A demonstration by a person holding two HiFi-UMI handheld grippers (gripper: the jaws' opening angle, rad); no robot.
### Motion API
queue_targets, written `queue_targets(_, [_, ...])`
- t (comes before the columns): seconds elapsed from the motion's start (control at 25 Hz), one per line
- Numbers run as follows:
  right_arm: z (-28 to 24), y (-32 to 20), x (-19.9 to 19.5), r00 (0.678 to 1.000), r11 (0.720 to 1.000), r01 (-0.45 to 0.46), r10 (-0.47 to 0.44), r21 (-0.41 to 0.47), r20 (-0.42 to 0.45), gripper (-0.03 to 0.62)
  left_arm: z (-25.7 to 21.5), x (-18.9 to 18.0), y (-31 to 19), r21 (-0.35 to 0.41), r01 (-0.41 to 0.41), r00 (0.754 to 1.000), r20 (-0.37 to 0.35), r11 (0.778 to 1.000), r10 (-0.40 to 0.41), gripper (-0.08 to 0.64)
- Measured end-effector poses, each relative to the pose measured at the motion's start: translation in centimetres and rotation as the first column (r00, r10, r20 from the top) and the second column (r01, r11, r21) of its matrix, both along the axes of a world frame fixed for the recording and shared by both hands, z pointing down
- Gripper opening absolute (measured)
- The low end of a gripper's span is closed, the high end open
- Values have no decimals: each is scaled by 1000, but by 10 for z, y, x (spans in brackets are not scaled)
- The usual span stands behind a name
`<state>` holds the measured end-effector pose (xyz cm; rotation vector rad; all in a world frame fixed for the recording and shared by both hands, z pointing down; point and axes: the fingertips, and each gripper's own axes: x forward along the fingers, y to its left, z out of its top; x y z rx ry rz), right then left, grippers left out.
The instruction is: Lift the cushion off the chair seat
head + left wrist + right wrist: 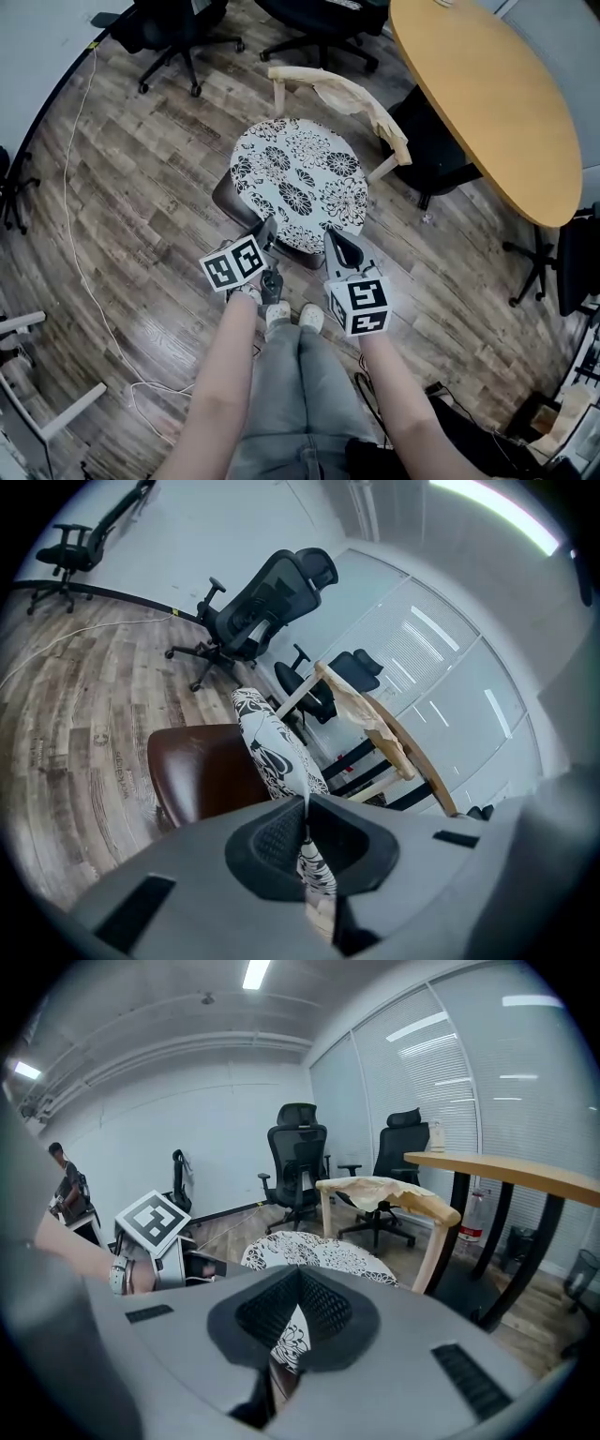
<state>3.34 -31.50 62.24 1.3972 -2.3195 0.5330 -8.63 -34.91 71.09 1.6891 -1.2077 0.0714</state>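
Observation:
A round white cushion (298, 183) with a black flower print is tilted up off the brown chair seat (225, 202), whose pale wooden backrest (342, 94) is behind it. My left gripper (265, 232) is shut on the cushion's near edge, left of centre. My right gripper (336, 246) is shut on the same edge further right. In the left gripper view the cushion (272, 742) shows edge-on above the bare brown seat (202, 771), its hem pinched between the jaws. In the right gripper view the cushion (323, 1252) spreads ahead, its fabric caught between the pads.
An oval wooden table (487, 94) stands close on the right, by the chair's backrest. Black office chairs (173, 28) stand behind. A white cable (70, 187) runs over the wood floor at the left. The person's shoes (281, 314) are just before the seat.

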Motion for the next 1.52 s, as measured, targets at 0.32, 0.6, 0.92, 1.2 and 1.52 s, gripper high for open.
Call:
queue_targets(0.32, [-36, 3, 1, 1000, 1000, -14, 14, 23, 12, 23, -39, 7, 1, 40, -33, 999, 5, 999, 33, 9])
queue_targets(0.6, [-70, -3, 7, 1000, 998, 0, 1, 60, -9, 24, -74, 15, -3, 72, -37, 999, 4, 997, 36, 9])
queue_targets(0.92, [-101, -9, 21, 999, 996, 5, -2, 91, -35, 24, -111, 27, -11, 109, -47, 999, -6, 993, 48, 9])
queue_targets(1.2, [-126, -11, 24, 999, 995, 21, -17, 102, -42, 24, -139, 36, -14, 130, -74, 997, 19, 989, 72, 9])
queue_targets(1.52, [-149, -14, 18, 996, 990, 66, -58, 123, -66, 25, -174, 38, -7, 176, -138, 989, 75, 975, 126, 9])
